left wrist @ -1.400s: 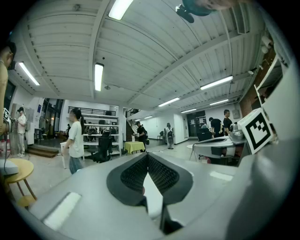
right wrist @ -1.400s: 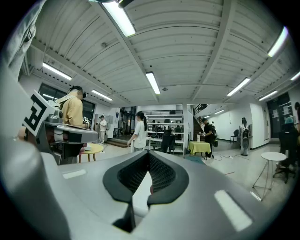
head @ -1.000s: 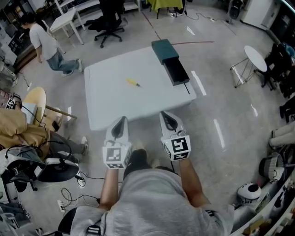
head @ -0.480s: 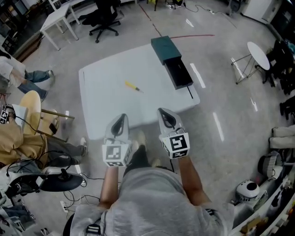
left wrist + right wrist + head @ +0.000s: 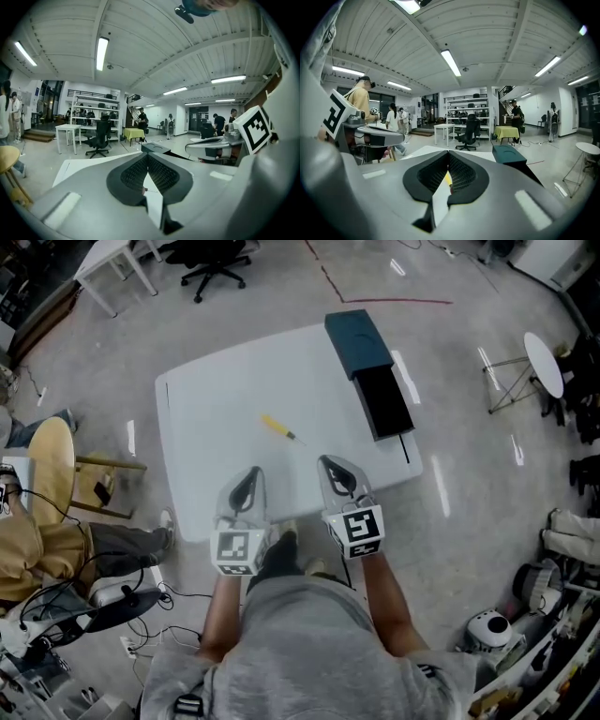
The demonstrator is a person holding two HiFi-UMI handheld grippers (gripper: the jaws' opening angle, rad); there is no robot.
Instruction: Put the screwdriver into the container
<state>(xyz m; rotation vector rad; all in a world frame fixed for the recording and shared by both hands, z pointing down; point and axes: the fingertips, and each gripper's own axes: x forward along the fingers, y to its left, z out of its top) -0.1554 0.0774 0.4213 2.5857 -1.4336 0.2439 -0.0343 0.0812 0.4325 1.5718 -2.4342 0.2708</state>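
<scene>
A yellow-handled screwdriver (image 5: 279,428) lies in the middle of the white table (image 5: 206,409). At the table's far right edge stands the dark green container (image 5: 356,334) with its black drawer (image 5: 384,401) pulled out toward me. Both grippers hover over the table's near edge, well short of the screwdriver. My left gripper (image 5: 249,476) is shut and holds nothing, and so is my right gripper (image 5: 337,468). In the right gripper view the screwdriver (image 5: 448,178) shows through the gap below the touching tips of the right gripper (image 5: 448,166), with the container (image 5: 508,153) to the right. In the left gripper view the left gripper (image 5: 147,157) has its tips together.
A round wooden stool (image 5: 52,460) stands left of the table, with a seated person (image 5: 47,540) below it. An office chair (image 5: 211,254) and white tables (image 5: 112,263) are beyond. A small round white table (image 5: 544,362) stands at the right. Cables lie on the floor.
The view has closed in on the table, which now reaches under both grippers. The person walking at the upper left has left the view. Both grippers stay shut.
</scene>
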